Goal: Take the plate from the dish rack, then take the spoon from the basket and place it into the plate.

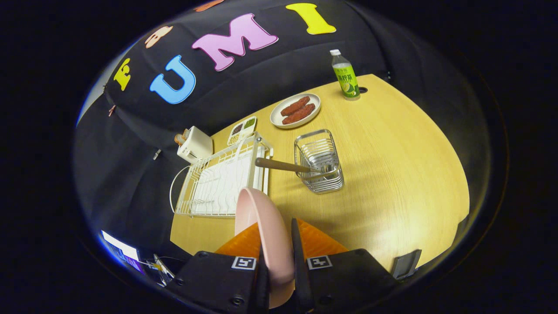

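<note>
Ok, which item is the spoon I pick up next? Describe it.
On the wooden table, right of the white dish rack, stands a wire basket. The spoon leans out of it, brown handle toward the rack. The gripper holds the pink plate.

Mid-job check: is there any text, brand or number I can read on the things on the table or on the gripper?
Label on the bottle: the print is too small to read.
Lit screen past the table's edge: blurred, unreadable.
Square markers on the hand-held gripper, which is shut on the pink plate: patterns, no words.
</note>
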The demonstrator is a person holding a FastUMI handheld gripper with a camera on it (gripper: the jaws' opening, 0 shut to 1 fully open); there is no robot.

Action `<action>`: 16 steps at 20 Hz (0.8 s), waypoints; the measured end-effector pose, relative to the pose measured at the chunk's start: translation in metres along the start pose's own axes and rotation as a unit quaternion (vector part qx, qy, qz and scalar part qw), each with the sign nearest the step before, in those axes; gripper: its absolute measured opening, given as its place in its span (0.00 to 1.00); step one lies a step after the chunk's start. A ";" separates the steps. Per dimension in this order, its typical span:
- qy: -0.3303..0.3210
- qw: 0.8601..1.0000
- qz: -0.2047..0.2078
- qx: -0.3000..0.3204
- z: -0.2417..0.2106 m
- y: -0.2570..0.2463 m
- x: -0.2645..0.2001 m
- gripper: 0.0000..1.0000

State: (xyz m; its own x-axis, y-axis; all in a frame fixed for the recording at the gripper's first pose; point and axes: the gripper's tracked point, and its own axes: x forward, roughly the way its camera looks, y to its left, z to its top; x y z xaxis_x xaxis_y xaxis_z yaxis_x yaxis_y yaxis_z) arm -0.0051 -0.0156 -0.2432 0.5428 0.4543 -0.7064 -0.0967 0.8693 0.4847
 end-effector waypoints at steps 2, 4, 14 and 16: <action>0.014 1.000 0.015 -0.008 -0.008 -0.010 0.013 0.28; 0.028 0.999 0.023 -0.025 -0.015 -0.021 0.026 0.28; 0.026 0.998 0.008 -0.050 -0.018 -0.062 0.033 0.36; 0.002 0.997 -0.002 -0.078 -0.010 -0.069 0.024 0.51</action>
State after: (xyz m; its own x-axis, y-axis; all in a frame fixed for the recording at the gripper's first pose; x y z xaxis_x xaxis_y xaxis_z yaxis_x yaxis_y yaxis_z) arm 0.0065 -0.0624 -0.2989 0.5399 0.4517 -0.7102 -0.2241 0.8905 0.3960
